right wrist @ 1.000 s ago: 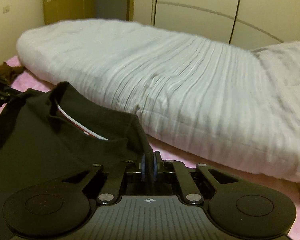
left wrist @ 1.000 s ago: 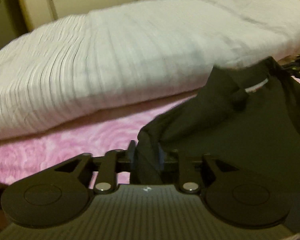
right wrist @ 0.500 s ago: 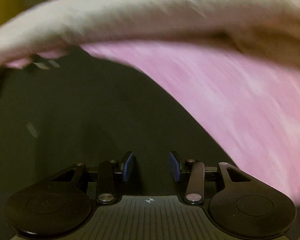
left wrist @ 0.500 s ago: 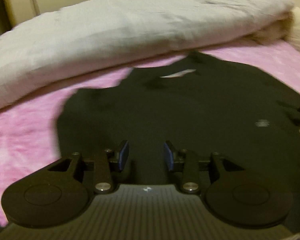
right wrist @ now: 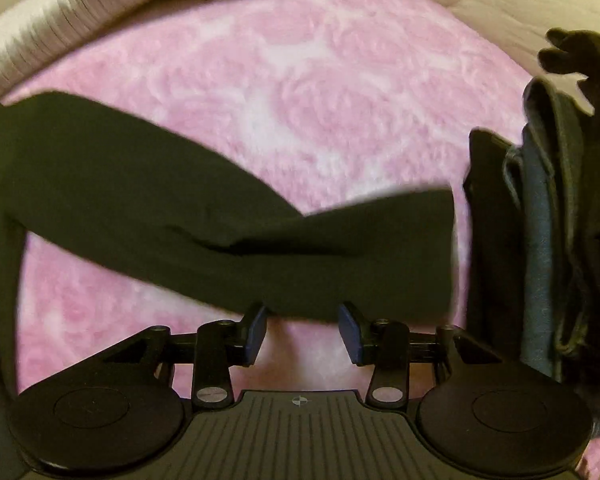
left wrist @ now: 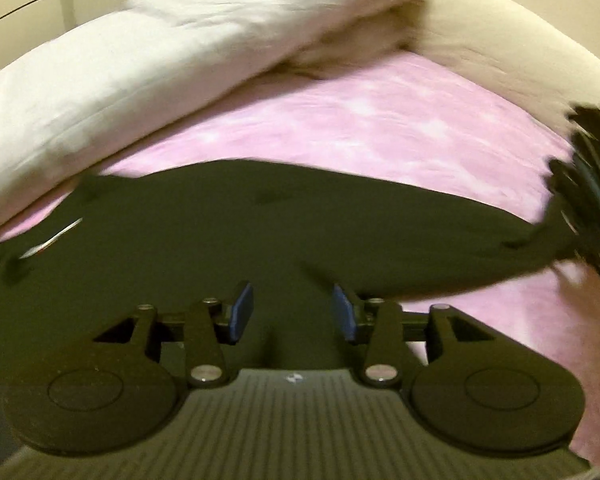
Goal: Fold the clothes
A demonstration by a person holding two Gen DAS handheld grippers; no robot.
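A plain black long-sleeved cotton top (left wrist: 260,216) with a thin white neck label (left wrist: 56,238) lies on a bed's plush blanket (right wrist: 320,92), pink with paler swirled rose shapes. At 11 o'clock, a pale grey-white finely ribbed duvet (left wrist: 112,76). At 3 o'clock, a stack of black and slate-grey garments (right wrist: 548,216). Blue pads (right wrist: 350,330) line each matte black tool.

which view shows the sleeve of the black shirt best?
Right wrist. The sleeve lies full length across the pink blanket, cuff edge visible, just ahead of the open jaws of the right gripper. Left wrist shows mostly the shirt body; there the sleeve is a blurred strip at the right edge.
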